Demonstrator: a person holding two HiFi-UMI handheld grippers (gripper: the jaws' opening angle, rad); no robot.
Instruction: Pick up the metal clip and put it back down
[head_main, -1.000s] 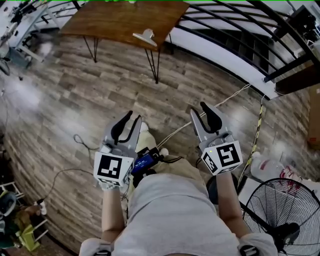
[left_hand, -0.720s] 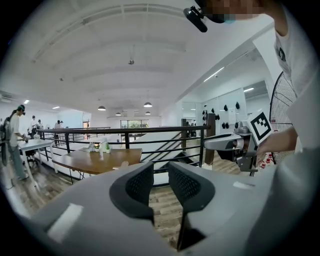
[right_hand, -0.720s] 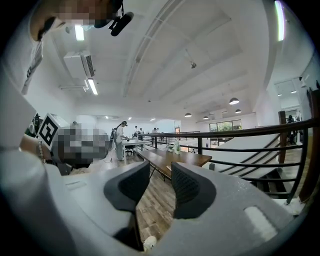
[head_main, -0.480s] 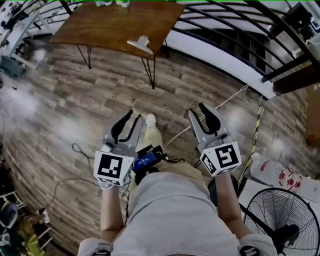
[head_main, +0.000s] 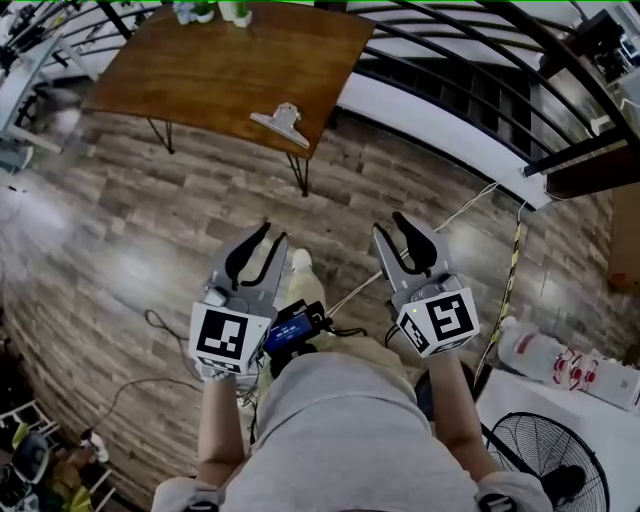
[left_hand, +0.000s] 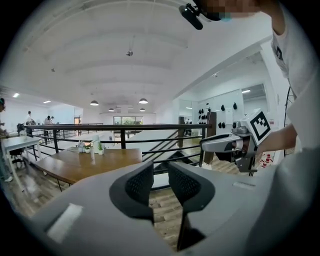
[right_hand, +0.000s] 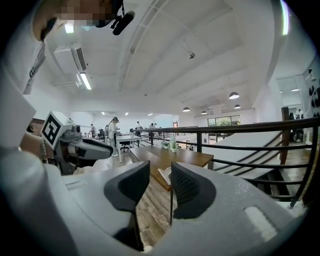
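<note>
metal clip (head_main: 279, 124) on table (head_main: 200, 60), long edge diagonal, handles away

No readable text or numbers anywhere, only coded square markers (head_main: 222, 337) on left tool (head_main: 272, 235), right tool (head_main: 389, 222)

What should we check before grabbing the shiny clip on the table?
1. Is the metal clip in sight? It lies near the front corner of the wooden table: ok.
2. Is the left hand-held gripper ready? Jaws apart, nothing between them: ok.
3. Is the right hand-held gripper ready? Jaws apart, nothing between them: ok.
4. Is either one near enough to reach the clip? Both are over the floor, short of the table: not ok.
5. Is the tabletop round the clip bare? The bottles stand far off at the back edge: ok.
</note>
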